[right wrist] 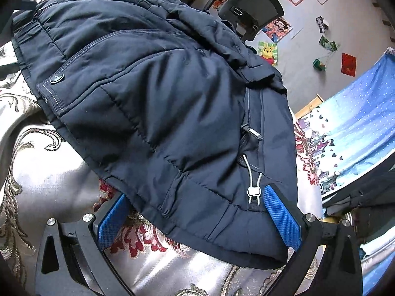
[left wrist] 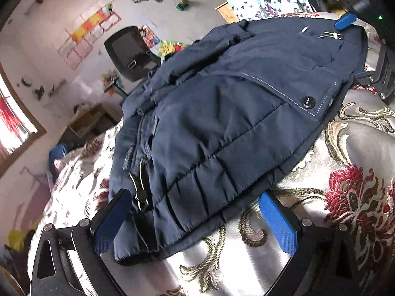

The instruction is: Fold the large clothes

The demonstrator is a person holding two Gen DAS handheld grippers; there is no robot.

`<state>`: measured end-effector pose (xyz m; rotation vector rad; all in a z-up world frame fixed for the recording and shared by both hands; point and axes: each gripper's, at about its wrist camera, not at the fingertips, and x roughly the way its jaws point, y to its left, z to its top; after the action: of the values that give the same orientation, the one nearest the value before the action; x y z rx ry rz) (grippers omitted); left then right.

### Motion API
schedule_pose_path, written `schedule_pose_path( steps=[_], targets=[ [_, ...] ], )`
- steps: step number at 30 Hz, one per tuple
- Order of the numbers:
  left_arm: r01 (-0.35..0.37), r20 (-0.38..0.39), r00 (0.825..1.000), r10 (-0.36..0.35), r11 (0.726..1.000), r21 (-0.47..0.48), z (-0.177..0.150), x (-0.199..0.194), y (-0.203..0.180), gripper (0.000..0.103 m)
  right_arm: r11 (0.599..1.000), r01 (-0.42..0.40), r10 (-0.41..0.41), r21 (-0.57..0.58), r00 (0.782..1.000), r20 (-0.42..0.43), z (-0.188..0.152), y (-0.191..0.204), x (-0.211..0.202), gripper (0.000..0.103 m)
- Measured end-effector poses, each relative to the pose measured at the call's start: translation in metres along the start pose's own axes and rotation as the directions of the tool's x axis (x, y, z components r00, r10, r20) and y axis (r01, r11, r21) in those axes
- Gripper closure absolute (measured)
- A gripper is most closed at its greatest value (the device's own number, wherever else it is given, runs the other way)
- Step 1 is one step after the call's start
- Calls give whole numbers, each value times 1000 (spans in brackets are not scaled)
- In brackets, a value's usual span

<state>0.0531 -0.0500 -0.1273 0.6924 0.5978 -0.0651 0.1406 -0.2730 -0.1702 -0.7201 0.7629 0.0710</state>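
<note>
Two hand-held grippers, left (left wrist: 195,219) and right (right wrist: 200,209), sit wide open around the jacket's (left wrist: 222,123) bottom edge; puffy cloth could slip out, or cords snag

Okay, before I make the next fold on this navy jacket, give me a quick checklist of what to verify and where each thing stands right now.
1. Left gripper open, jacket corner between its fingers: ok.
2. Right gripper open around the hem corner: ok.
3. Pads pressing the fabric: not ok, neither grips.
4. Drawcord toggle clear of the right pad: not ok, it lies right beside it.
5. Jacket lying flat on the bedspread: ok at the near hem, bunched at the far side.
6. Fold landing spot free: cannot tell.
</note>
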Motion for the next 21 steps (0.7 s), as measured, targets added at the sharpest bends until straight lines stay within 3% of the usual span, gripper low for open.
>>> schedule_pose_path(
  steps=[2, 4, 7, 12, 17, 20, 21],
  targets=[
    [2, -2, 1000, -2, 1000, -5, 1, 1, 2, 0, 1000, -24, 24, 20, 1000, -8, 2, -2, 1, 6],
    [-3, -9, 1000, 2, 1000, -17, 3, 5, 7, 0, 996, -69, 70, 50, 997, -15, 2, -4, 0, 29],
    [-22, -12, 1000, 22, 999, -26, 5, 8, 13, 9, 993, -106, 108, 55, 994, -23, 4, -1, 0, 46],
    [-48, -7, 999, 48, 999, -20, 4, 10, 20, 35, 997, -74, 75, 32, 997, -24, -1, 4, -1, 47],
    [-44, 16, 999, 43, 999, 17, 3, 6, 16, 53, 1000, 1, -1, -6, 1000, -27, -9, 16, -2, 47],
    [-11, 22, 1000, 11, 1000, 18, 7, 3, 17, 64, 999, -30, 32, 40, 999, -32, -6, 6, 0, 49],
    [2, 19, 1000, -2, 1000, 8, 8, 3, 19, 68, 995, -63, 66, 73, 997, -31, -3, 0, 0, 56]
  ],
)
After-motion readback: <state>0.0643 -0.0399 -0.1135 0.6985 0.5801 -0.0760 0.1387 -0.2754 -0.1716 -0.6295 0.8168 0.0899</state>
